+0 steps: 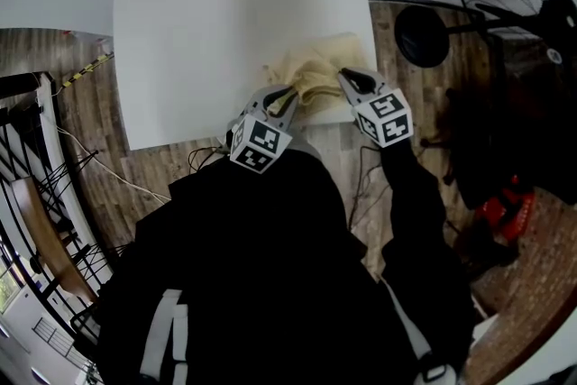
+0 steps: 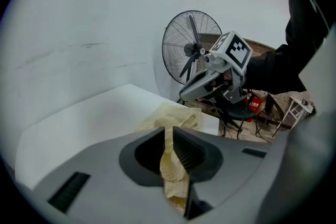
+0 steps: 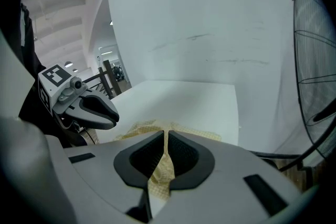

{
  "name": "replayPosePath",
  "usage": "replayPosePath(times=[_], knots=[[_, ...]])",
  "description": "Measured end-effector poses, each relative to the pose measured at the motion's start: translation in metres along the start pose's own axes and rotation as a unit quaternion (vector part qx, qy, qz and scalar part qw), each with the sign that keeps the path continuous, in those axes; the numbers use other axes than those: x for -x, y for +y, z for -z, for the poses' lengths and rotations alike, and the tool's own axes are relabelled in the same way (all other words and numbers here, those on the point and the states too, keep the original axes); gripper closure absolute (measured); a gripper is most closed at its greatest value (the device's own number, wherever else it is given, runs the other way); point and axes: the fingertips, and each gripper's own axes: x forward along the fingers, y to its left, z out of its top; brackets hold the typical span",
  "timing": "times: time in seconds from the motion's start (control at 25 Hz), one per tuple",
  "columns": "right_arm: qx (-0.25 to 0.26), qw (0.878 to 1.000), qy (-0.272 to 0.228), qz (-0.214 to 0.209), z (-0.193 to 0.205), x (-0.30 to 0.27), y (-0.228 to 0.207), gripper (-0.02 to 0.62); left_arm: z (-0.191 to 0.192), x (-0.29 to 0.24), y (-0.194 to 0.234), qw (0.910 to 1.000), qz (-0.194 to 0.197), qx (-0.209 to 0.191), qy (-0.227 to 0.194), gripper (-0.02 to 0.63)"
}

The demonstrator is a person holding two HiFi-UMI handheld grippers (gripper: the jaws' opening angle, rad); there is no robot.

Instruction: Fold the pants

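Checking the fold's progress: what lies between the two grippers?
Only the pale yellow pants, bunched at the near corner of the white table, as the head view shows; the left gripper and the right gripper each pinch the cloth.

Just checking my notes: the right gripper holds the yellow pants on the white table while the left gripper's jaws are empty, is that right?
Not quite: the left gripper is shut on the pants too, as the left gripper view shows; the rest holds.
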Motion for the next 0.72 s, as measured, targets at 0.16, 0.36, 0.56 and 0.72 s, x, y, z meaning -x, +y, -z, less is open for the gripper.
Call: replayPosePath(times=[0.16, 0.36, 0.56, 0.72], knots=[[-0.012, 1.000, -0.025, 0.005, -0.019, 0.003, 0.003, 0.588, -0.014, 0.004, 0.012, 0.9996, -0.013, 0.019, -0.015, 0.569], [-0.028, 0.997, -0.067, 0.015, -0.049, 0.009, 0.007, 0.588, -0.039, 0.016, 0.033, 0.9977, -0.039, 0.045, -0.034, 0.603], [-0.045, 0.993, -0.112, 0.019, -0.077, 0.018, 0.018, 0.588, -0.062, 0.034, 0.053, 0.9926, -0.060, 0.079, -0.070, 0.604], [-0.065, 0.986, -0.154, 0.027, -0.102, 0.033, 0.026, 0.589, -0.077, 0.049, 0.063, 0.9878, -0.075, 0.098, -0.096, 0.604]])
